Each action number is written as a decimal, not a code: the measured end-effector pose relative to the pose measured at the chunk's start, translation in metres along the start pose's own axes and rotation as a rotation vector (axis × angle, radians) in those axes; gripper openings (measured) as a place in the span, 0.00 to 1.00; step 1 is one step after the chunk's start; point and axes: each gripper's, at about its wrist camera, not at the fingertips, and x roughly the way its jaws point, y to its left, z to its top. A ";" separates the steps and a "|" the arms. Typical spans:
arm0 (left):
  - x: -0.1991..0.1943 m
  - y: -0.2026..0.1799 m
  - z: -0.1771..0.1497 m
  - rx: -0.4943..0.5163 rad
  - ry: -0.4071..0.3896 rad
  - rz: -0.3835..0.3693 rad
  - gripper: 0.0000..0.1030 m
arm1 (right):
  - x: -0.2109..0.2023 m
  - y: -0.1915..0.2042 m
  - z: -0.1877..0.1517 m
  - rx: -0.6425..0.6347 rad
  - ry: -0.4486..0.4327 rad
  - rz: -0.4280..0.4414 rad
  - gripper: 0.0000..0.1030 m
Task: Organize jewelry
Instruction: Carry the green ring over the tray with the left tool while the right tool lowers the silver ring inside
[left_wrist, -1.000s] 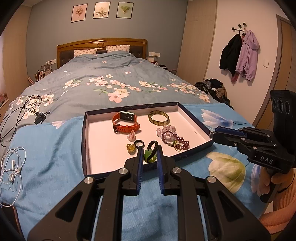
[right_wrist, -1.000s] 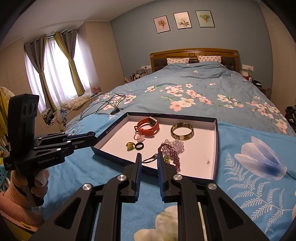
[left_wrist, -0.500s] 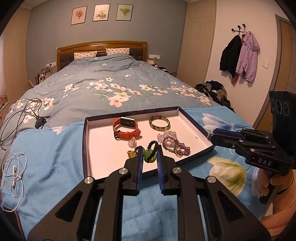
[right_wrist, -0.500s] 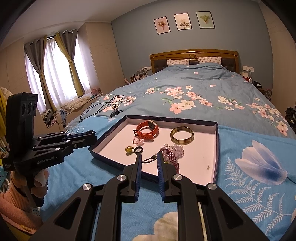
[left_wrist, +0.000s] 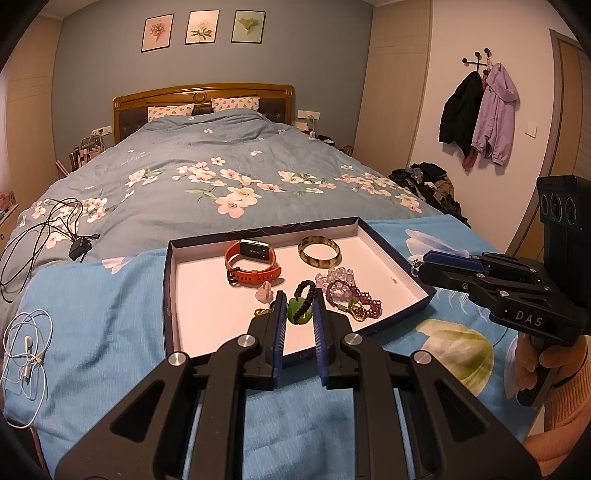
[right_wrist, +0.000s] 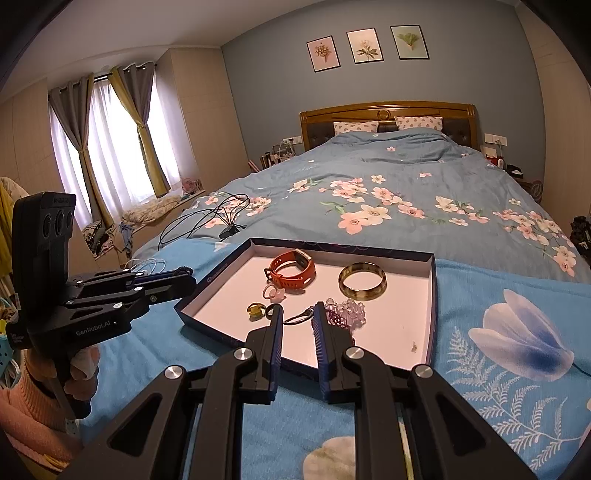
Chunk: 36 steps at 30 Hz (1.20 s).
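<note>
A dark blue tray (left_wrist: 170, 280) (right_wrist: 432, 295) with a white floor lies on the blue bedspread. In it lie an orange watch (left_wrist: 251, 266) (right_wrist: 293, 273), an amber bangle (left_wrist: 319, 251) (right_wrist: 362, 282), a pink ring (left_wrist: 265, 291), a yellow ring (right_wrist: 256, 310), a green pendant on a black cord (left_wrist: 297, 315), a clear bead bracelet (left_wrist: 338, 275) and a purple bead bracelet (left_wrist: 360, 299). My left gripper (left_wrist: 298, 299) (right_wrist: 186, 275) hovers at the tray's near edge, narrowly open and empty. My right gripper (right_wrist: 299, 310) (left_wrist: 417, 264) hovers off the tray's right corner, also narrowly open and empty.
Black cables (left_wrist: 44, 229) and white earphones (left_wrist: 26, 343) lie on the bed to the left of the tray. A heap of clothes (left_wrist: 428, 181) sits on the floor on the right. A hand in an orange sleeve (left_wrist: 554, 369) holds each gripper.
The tray sits slightly lower in both views than a second ago. Both grippers keep the same narrow gap, and no piece in the tray has moved.
</note>
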 end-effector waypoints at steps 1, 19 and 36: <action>0.000 0.000 0.000 0.001 -0.001 0.001 0.14 | 0.000 0.000 0.000 0.000 0.000 0.001 0.14; 0.007 0.003 0.007 0.001 -0.006 0.009 0.14 | 0.006 -0.004 0.008 -0.001 -0.001 -0.004 0.14; 0.014 0.007 0.010 0.002 -0.005 0.017 0.14 | 0.009 -0.005 0.010 -0.005 -0.002 -0.005 0.14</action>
